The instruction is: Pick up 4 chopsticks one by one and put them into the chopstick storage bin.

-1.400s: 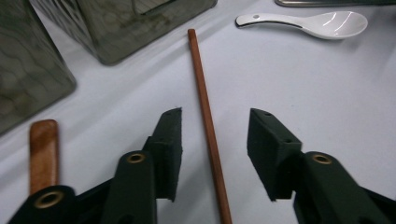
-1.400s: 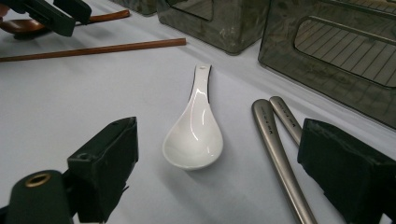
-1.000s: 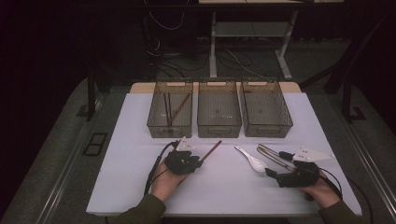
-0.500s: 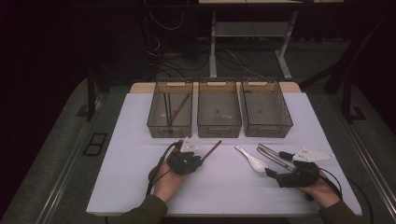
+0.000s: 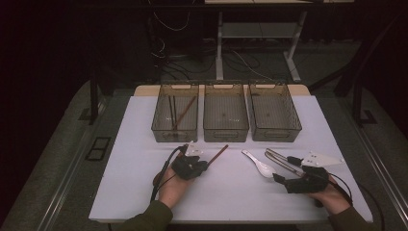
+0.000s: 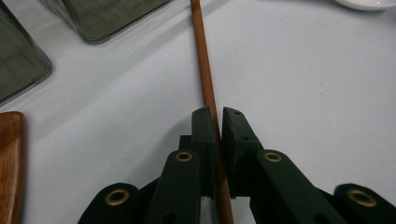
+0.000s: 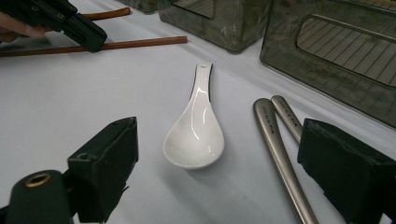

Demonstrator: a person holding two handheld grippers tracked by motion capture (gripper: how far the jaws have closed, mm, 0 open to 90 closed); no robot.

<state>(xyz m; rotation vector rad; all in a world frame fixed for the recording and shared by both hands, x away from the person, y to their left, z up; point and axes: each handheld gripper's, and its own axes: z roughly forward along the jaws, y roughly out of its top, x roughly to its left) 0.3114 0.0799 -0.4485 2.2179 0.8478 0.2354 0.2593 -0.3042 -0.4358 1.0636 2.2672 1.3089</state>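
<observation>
Left gripper (image 5: 204, 165) clamped on a brown chopstick (image 5: 217, 154); right gripper (image 5: 278, 178) gaped wide.

The left jaws had just been closing and pinched the chopstick, which lay on the white table (image 5: 125, 159) near the middle, just in front of the three bins (image 5: 226, 130) standing along its far edge. The right gripper (image 7: 215, 172) held nothing and faced a white spoon (image 7: 196, 135) lying toward the table's near right side, with two metal handles (image 7: 275, 140) just beside it.
</observation>
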